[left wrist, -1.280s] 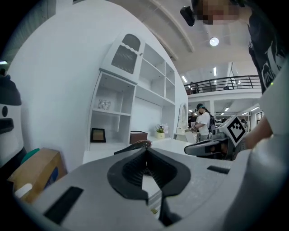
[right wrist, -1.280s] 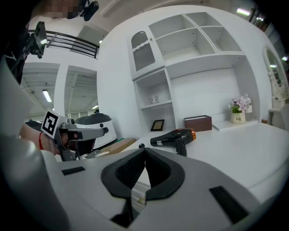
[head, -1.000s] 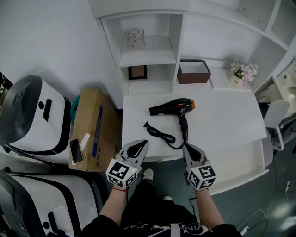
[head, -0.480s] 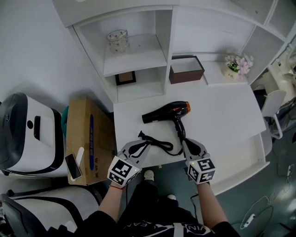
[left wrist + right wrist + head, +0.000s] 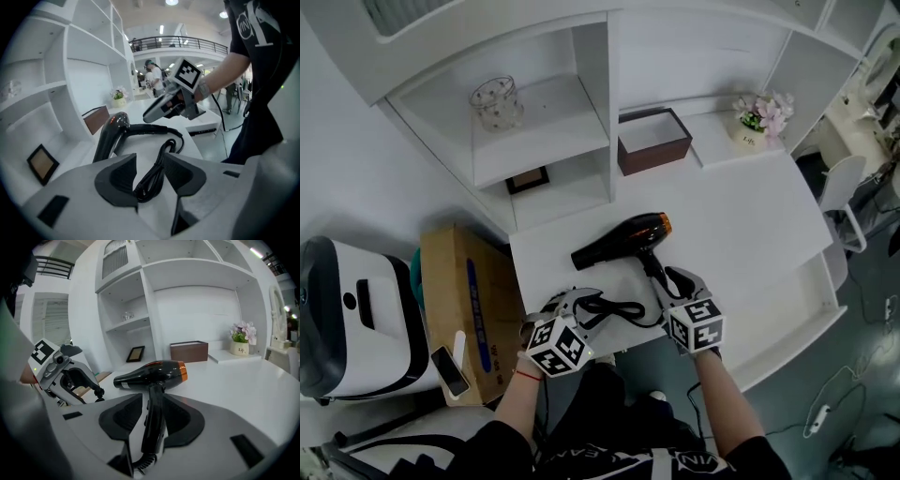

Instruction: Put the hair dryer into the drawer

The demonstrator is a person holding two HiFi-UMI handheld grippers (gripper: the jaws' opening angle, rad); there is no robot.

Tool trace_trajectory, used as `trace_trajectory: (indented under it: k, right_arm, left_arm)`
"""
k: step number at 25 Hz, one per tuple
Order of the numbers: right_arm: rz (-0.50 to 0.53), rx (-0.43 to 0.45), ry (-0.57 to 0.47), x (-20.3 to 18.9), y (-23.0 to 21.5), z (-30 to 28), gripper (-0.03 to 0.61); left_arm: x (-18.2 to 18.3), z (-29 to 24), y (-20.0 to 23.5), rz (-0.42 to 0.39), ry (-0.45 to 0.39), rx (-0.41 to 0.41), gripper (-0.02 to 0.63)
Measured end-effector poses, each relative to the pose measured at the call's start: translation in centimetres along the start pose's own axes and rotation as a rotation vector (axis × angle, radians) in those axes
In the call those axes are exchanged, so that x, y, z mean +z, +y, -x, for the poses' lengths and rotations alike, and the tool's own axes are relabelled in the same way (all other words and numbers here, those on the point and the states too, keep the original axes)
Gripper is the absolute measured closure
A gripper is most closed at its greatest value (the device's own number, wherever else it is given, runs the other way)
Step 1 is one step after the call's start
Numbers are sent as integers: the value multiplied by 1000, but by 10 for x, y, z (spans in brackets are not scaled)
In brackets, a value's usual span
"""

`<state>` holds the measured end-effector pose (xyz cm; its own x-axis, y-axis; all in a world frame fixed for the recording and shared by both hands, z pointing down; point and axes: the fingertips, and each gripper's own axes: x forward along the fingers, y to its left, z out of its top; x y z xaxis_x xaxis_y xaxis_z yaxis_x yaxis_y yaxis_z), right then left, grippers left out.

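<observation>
Looking down in the head view, finds a white desk (image 5: pixel 741 225) under white shelving (image 5: pixel 591 103), with a glass jar (image 5: pixel 495 101), a picture frame (image 5: pixel 528 180), a brown box (image 5: pixel 652 141) and a potted flower (image 5: pixel 759 117) behind, and a cardboard box (image 5: pixel 459 300) on the floor beside. Finds the hair dryer (image 5: pixel 623 239) flat on the desk just beyond the fingertips of the right gripper (image 5: pixel 678 278), barrel slanting, dark nozzle toward the side of the left gripper (image 5: pixel 575 300), orange-ringed rear away from it, handle running back toward the right fingers. Sees the black cord (image 5: pixel 614 307) bunched at the left fingertips. Looking along the left gripper view, sees jaws apart, just opened, cord bundle lying loose between the pads, ungripped; beyond the tips, the dryer, then a bright hall with a railed balcony. Looking along the right gripper view, sees jaws partly open, just opened, handle lying lengthwise between the pads, not pinched; barrel crosswise past the tips, nozzle to the left. Reads a small dark word on the pot, seemingly "Life"; cannot read the pale label on the dryer.
</observation>
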<state>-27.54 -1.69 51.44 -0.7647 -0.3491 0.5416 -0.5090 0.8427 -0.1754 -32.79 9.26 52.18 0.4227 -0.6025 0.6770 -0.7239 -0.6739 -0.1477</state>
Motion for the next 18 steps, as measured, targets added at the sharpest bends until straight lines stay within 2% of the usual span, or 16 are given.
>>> trace_trajectory:
  k: [7,12,15,18]
  right_arm:
    - [-18,-18,71,0,-11,-27,425]
    - [-28,-17,131,-4,-12,-47,416]
    - [-19,-24,158,-4,-14,-57,414]
    - [-23,-22,181,-5,-13,-62,413]
  left_arm:
    - [-23,-21,1,-241,238,-140,407]
    - [-35,-28,-4,-327,347,-256,396]
    - [-39,-30,-11,-337,392,-353,396]
    - [-54,-28,-19,-375,488,-446,396]
